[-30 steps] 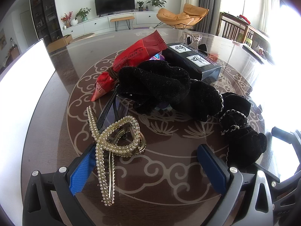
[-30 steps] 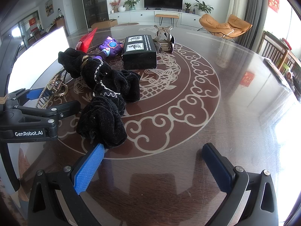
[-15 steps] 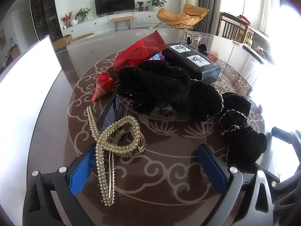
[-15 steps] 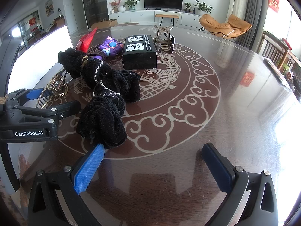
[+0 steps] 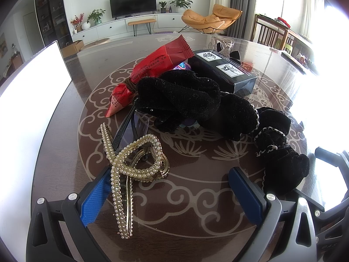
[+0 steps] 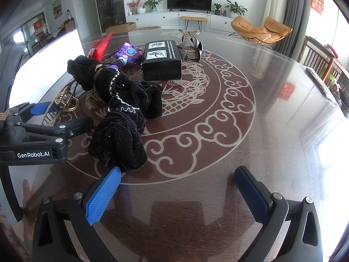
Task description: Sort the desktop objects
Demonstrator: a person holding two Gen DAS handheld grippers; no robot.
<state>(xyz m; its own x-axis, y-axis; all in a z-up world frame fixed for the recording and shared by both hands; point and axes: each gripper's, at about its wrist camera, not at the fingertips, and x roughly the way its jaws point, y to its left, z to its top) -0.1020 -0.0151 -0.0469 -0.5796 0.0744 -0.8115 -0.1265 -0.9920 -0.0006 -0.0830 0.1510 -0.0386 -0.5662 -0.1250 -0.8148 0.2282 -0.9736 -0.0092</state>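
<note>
A pile of objects lies on the round table [image 6: 272,131]. In the left wrist view a pearl hair clip [image 5: 128,166] lies between the open fingers of my left gripper [image 5: 172,194], close to the left pad. Behind it are glasses [image 5: 130,126], a red snack packet [image 5: 152,69], black scrunchies [image 5: 196,102] and a black box [image 5: 226,69]. In the right wrist view my right gripper [image 6: 176,194] is open and empty, its left fingertip by the nearest black scrunchie [image 6: 120,144]. A purple toy [image 6: 127,55] and a silver clip [image 6: 190,43] lie further back.
A white bin wall [image 5: 28,113] stands at the table's left edge. The left gripper's body [image 6: 35,139] shows at the left of the right wrist view. Dining chairs [image 6: 322,65] stand at the right. The table's right half [image 6: 283,100] carries only a red reflection.
</note>
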